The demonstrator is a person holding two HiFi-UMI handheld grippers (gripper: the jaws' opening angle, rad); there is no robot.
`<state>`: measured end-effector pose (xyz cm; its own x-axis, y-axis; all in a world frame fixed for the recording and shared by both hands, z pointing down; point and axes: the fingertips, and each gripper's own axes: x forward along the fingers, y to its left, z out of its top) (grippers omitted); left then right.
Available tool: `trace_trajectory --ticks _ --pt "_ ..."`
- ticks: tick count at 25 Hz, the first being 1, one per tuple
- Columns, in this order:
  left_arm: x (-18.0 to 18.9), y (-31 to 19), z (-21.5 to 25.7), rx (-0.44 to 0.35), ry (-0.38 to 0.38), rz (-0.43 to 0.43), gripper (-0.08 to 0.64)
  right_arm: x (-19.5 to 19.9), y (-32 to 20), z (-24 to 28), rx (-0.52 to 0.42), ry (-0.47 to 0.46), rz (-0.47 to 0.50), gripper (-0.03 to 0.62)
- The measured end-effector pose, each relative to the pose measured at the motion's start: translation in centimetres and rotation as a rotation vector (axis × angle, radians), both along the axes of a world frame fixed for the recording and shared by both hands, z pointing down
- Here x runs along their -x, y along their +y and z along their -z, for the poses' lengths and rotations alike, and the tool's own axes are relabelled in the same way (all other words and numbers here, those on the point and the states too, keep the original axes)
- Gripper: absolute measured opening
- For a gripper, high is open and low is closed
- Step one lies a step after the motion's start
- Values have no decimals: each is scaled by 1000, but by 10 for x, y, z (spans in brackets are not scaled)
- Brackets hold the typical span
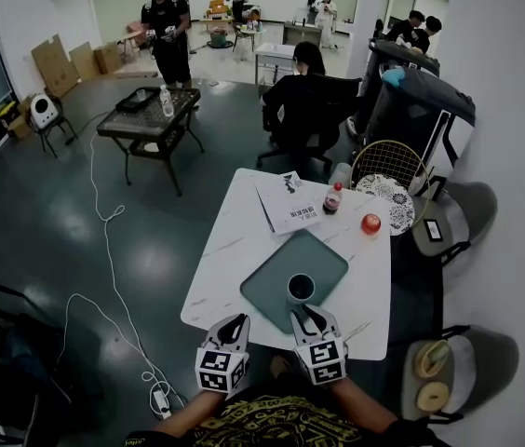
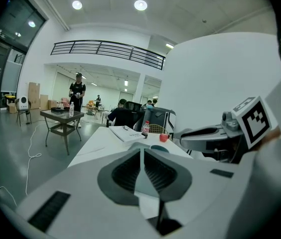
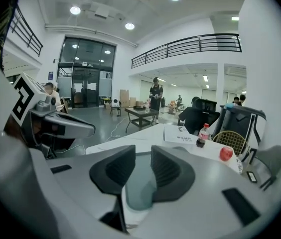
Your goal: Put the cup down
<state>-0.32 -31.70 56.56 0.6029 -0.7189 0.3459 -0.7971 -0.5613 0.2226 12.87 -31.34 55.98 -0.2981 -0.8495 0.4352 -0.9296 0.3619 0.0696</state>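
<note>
White rectangular counter (image 1: 235,250), open hall behind. Dark round cup (image 1: 301,289) stands upright on the grey-green rectangular tray (image 1: 272,291), by the tray's near edge. Right claw (image 1: 307,317) is at that edge, narrowly parted and empty, with the cup straight ahead. Left claw (image 1: 235,322) is off the tray's near-left corner, closed and empty.

From up top I saw a dark cup (image 1: 301,288) standing upright on the green tray (image 1: 286,261) on the white desk (image 1: 235,250). My right claw (image 1: 302,315) sat just on the cup's near side and my left claw (image 1: 232,324) hung beside it over the desk's near edge. A bottle (image 1: 333,198) and a booklet (image 1: 290,203) lay farther back.
</note>
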Motion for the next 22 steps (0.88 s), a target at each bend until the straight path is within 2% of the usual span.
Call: trace_trajectory --ticks 3,5,13,18,22 --pt "2 9 4 -5 14 -10 34 1 12 3 -14 15 -21 31" --pt "2 15 8 -13 25 -21 34 4 22 0 -6 13 -22 8" --pt "18 51 28 -54 46 -47 34 24 59 18 -22 20 -44 8" --pt "30 78 28 -61 46 -47 34 36 86 21 -35 -7 -60 8" --pt "36 104 27 -60 52 -68 34 43 114 11 -5 -4 -58 8"
